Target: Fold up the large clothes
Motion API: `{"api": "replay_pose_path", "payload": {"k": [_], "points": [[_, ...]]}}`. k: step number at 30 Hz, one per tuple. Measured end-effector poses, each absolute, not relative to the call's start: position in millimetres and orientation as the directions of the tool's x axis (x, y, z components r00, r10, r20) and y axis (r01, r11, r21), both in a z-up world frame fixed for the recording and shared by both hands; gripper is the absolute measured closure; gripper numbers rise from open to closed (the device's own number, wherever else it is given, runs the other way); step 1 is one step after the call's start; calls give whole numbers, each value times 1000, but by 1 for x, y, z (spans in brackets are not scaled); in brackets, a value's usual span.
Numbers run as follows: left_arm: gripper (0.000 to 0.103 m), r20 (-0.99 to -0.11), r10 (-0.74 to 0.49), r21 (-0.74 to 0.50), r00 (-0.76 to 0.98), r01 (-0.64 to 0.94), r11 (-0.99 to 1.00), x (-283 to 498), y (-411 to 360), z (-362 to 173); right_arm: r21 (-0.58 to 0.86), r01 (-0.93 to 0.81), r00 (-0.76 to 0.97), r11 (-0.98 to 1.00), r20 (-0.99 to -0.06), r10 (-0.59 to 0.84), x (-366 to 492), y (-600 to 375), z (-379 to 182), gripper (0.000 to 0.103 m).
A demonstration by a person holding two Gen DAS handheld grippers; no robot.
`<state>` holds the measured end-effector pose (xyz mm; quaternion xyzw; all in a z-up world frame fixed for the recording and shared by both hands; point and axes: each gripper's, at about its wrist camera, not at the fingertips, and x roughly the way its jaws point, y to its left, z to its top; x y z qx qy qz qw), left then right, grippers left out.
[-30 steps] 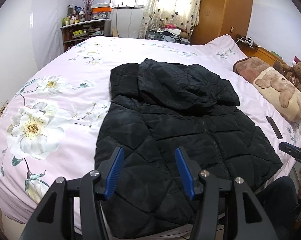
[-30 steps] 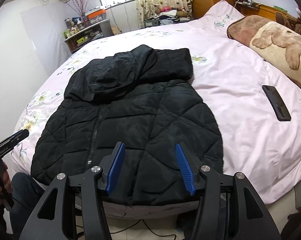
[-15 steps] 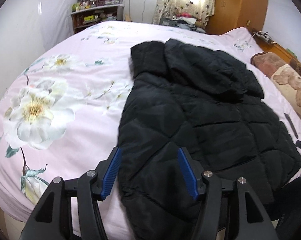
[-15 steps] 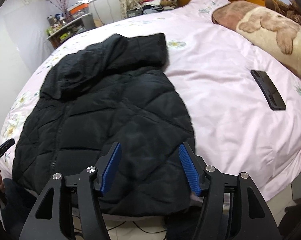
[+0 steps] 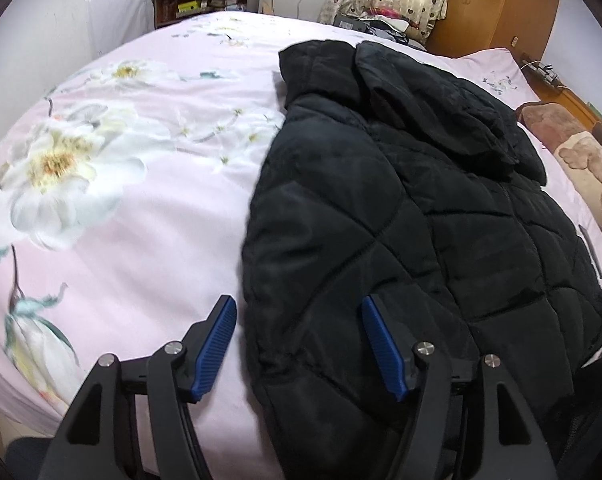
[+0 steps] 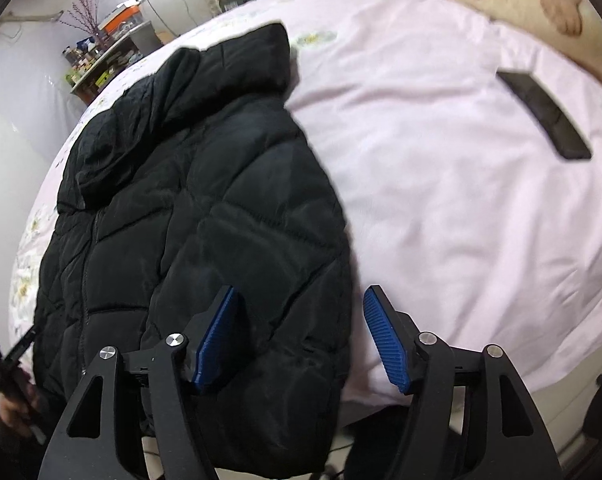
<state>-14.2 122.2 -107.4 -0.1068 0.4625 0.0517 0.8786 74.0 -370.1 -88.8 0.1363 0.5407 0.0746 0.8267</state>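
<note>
Pink floral bedding (image 5: 121,220) is spread beneath a black quilted jacket (image 5: 401,220), laid flat with its hem at the near bed edge for folding. Its left edge is straddled by the left gripper (image 5: 297,340), jaws apart; its right edge by the right gripper (image 6: 297,336), likewise apart, nothing clamped.

We see the black quilted jacket (image 5: 401,240) lying flat on the pink floral bedspread (image 5: 121,220), hood toward the far end. Our left gripper (image 5: 299,344) hangs spread wide over the jacket's near left edge, one blue pad (image 5: 217,346) above the sheet, the other above the fabric. A bear-print pillow (image 5: 585,168) lies at right.
</note>
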Motion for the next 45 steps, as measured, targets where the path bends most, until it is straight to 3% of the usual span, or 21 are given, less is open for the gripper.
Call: {"api": "replay_pose_path", "payload": {"k": [4, 10, 11, 12, 16, 17, 20, 31, 45], "points": [[30, -834, -43, -171, 550, -183, 968, -20, 115, -119, 349, 39, 367, 936, -877, 311, 73, -368, -97, 37], [31, -841, -13, -103, 542, -135, 986, -22, 99, -126, 342, 32, 332, 939, -890, 312, 76, -364, -100, 37], [37, -843, -18, -104, 537, -131, 986, -21, 99, -126, 333, 29, 328, 942, -894, 306, 76, -362, -99, 39], [41, -846, -23, -106, 533, -125, 986, -20, 98, -125, 326, 29, 327, 945, -896, 299, 75, -361, -99, 49], [74, -844, -20, -78, 536, -86, 993, -21, 88, -115, 324, 32, 335, 945, -895, 296, 73, -358, -93, 77], [80, -842, -24, -79, 539, -79, 994, -21, 86, -111, 327, 26, 338, 945, -892, 300, 73, -357, -90, 80], [86, -825, -53, -116, 563, -77, 990, -24, 88, -92, 321, 8, 353, 947, -887, 298, 71, -352, -79, 86], [89, -725, -124, -210, 677, -47, 977, -55, 106, -23, 382, -33, 444, 923, -822, 356, 51, -354, -27, 90], [89, -682, -154, -244, 715, -24, 969, -72, 112, 17, 447, -62, 485, 892, -768, 418, 26, -360, 7, 90]]}}
